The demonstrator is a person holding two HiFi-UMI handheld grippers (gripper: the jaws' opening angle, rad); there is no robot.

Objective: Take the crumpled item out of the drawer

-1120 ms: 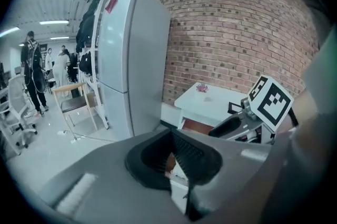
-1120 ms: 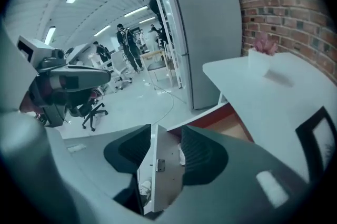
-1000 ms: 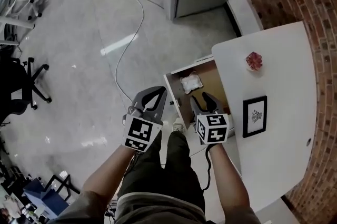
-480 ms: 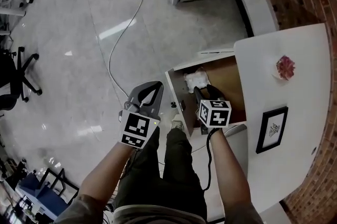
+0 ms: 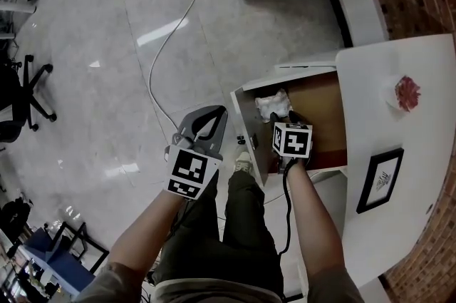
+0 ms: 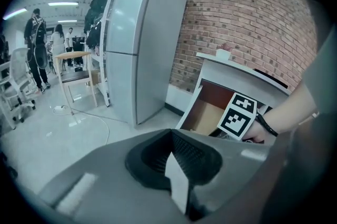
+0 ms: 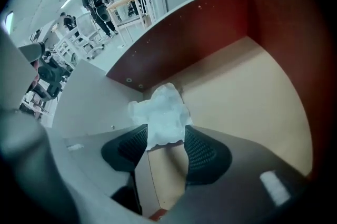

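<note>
A crumpled white item (image 5: 273,105) lies at the far left corner of the open drawer (image 5: 246,116), which has a white front and brown inside. My right gripper (image 5: 284,118) reaches down into the drawer, open. In the right gripper view the crumpled white item (image 7: 160,112) sits just at the tips of my right gripper (image 7: 166,134), its near edge between the two dark pads (image 7: 199,150), not squeezed. My left gripper (image 5: 211,125) hangs outside the drawer over the floor, shut and empty. The left gripper (image 6: 172,153) faces the drawer (image 6: 208,112) from the side.
A white table top (image 5: 413,152) above the drawer carries a framed picture (image 5: 379,180) and a red thing (image 5: 406,93). A grey cabinet (image 6: 139,44) stands beyond, against a brick wall (image 6: 242,12). A cable (image 5: 167,45) runs over the floor, an office chair (image 5: 21,91) at left. People (image 6: 37,44) stand far off.
My right gripper has gone forward and down into the drawer, up to the crumpled item. The left gripper has hardly moved. The head view has shifted.
</note>
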